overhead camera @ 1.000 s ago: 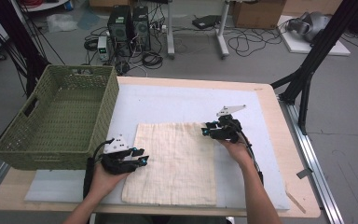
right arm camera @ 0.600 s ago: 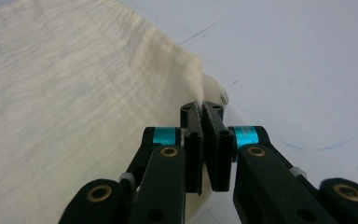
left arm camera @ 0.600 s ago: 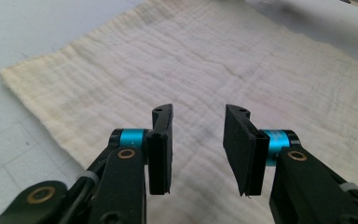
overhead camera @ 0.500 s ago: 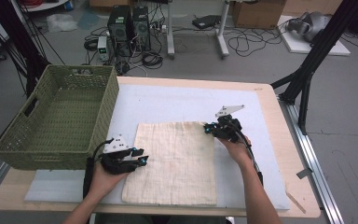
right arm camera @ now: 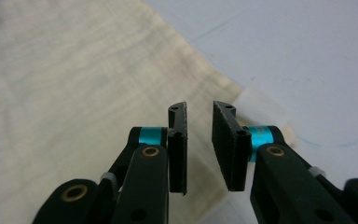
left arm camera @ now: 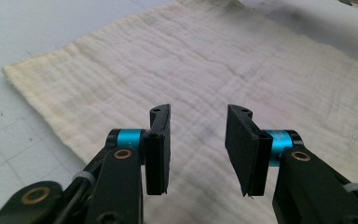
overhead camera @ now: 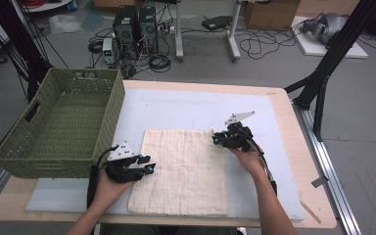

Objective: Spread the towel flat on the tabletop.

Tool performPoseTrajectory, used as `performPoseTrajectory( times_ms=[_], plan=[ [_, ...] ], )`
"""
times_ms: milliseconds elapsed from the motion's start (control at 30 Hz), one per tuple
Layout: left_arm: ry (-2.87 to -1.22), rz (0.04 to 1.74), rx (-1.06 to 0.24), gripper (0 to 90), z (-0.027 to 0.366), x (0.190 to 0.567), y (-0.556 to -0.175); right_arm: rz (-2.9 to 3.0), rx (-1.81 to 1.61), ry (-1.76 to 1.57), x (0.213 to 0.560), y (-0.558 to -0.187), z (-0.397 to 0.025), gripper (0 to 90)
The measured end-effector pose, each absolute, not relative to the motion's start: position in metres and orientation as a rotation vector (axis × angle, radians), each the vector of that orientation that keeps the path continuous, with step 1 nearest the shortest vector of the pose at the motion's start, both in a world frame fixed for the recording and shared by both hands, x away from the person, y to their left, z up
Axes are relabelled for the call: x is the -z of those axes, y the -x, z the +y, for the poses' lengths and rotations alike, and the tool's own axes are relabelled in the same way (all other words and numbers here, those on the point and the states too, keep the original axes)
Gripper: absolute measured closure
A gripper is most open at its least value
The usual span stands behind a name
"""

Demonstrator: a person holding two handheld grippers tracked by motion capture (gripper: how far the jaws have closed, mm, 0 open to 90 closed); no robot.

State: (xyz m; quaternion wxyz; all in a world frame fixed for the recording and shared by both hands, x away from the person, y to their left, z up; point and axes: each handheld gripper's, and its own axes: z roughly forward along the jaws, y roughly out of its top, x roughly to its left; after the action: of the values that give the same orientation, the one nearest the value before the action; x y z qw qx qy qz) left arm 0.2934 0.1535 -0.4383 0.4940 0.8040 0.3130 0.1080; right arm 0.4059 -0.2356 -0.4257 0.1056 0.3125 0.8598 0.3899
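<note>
High view: cream cloth point(overhead camera: 183, 171), squarish, crinkled gauze weave, spread flat in lower centre of frame on pale grey mat point(overhead camera: 191, 107) covering light wooden surface point(overhead camera: 293, 122). Left claw point(overhead camera: 144, 169) at cloth's left edge, lower left of frame, held in a hand point(overhead camera: 105, 188), grey three-cornered plate on top. Right claw point(overhead camera: 218, 139) at cloth's upper right corner, right of centre. Green woven basket point(overhead camera: 58, 127), rectangular, open lattice walls with handle slot, upper left of frame, just beside cloth's left side.

Left gripper view: matte black flat pads with blue collars, parted moderately wide, gripping nothing, poised over rippled cloth point(left arm camera: 214, 70) running from lower middle to upper right; faint grid lines on mat at left.

Right gripper view: same black pads, gap narrow yet parted, nothing pinched between, over cloth's hemmed corner point(right arm camera: 233, 93) at centre; smooth pale mat across upper right of frame.
</note>
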Motion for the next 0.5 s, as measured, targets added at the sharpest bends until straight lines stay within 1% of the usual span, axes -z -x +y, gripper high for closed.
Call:
performPoseTrajectory(
  times_ms=[67, 167, 400, 500],
  plan=[
    [-1.945, 0.761, -0.262, 60.4, 0.154, 0.438, -0.294, 2.514, -1.166, -0.97, 0.427, -0.408, -0.24, 75.8],
    [-1.945, 0.764, -0.27, 60.3, 0.154, 0.437, -0.295, 2.516, -1.155, -0.999, 0.429, -0.409, -0.244, 72.3],
    [-1.946, 0.774, -0.293, 59.1, 0.149, 0.435, -0.302, 2.507, -1.156, -1.043, 0.431, -0.411, -0.252, 71.7],
    [-1.932, 0.783, -0.322, 56.6, 0.147, 0.433, -0.306, 2.501, -1.191, -1.04, 0.428, -0.409, -0.255, 68.3]
  ],
)
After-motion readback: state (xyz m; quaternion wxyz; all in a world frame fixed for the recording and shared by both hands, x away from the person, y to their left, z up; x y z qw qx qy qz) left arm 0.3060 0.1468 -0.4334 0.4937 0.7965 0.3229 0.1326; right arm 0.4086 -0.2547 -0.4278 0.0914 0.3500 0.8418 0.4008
